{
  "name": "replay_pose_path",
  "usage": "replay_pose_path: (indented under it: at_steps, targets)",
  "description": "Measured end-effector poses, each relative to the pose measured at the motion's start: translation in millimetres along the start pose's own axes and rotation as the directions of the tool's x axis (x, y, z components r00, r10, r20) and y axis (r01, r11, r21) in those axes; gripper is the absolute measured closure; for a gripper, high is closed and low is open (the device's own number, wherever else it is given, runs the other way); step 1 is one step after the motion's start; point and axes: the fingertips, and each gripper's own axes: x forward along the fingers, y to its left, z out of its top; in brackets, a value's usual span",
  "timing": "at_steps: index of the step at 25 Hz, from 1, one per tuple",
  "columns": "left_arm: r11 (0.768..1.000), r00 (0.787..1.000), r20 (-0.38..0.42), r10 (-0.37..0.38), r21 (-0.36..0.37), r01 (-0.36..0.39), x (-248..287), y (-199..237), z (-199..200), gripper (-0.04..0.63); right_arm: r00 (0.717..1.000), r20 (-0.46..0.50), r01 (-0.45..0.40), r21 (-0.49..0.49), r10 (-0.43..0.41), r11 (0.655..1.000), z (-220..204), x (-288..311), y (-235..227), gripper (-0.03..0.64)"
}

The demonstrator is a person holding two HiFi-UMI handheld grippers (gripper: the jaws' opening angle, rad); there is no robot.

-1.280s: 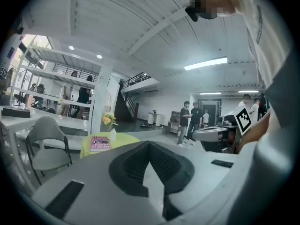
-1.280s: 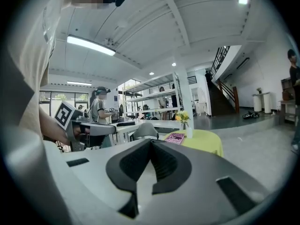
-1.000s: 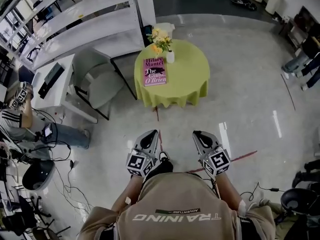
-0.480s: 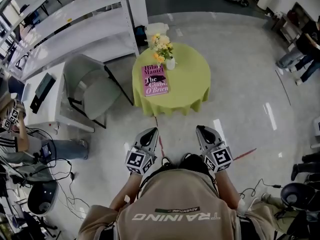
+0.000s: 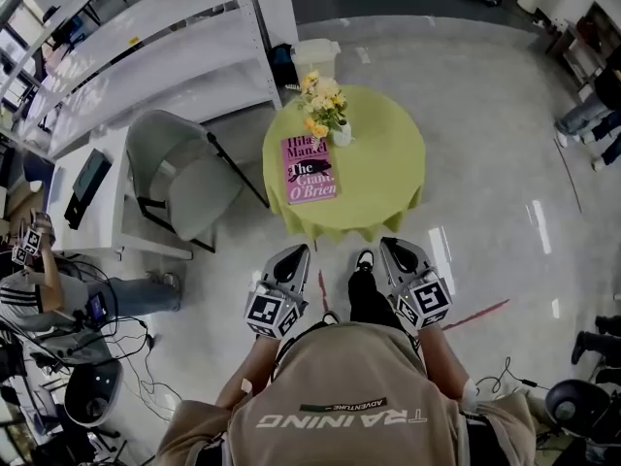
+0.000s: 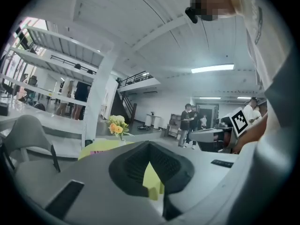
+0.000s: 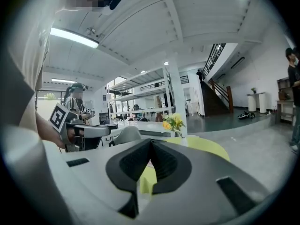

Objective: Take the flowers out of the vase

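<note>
So we hold the left gripper and right gripper shut and seemingly empty, since the flowers stand in the vase well ahead of them on the table.

In the head view we see only a sliver of the white vase under the flowers, whose blooms also cover the upper right corner of the pink book. A seated person is cut off by the left edge. In the left gripper view, the left gripper hides most of the green table.
</note>
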Motion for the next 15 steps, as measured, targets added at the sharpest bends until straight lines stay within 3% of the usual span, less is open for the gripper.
replay_pose_path:
  at_steps: [8,15]
  targets:
    - [0.999,0.999,-0.011,0.037,0.010,-0.037,103,24,28,0.586,0.997,0.047,-0.060,-0.007,0.061,0.998,28,72,-93,0.615]
    - [0.996,0.996,0.028,0.079,0.031,-0.080,171,26,69,0.584,0.993,0.030,-0.113,-0.048,0.115,0.992,11,104,-156,0.615]
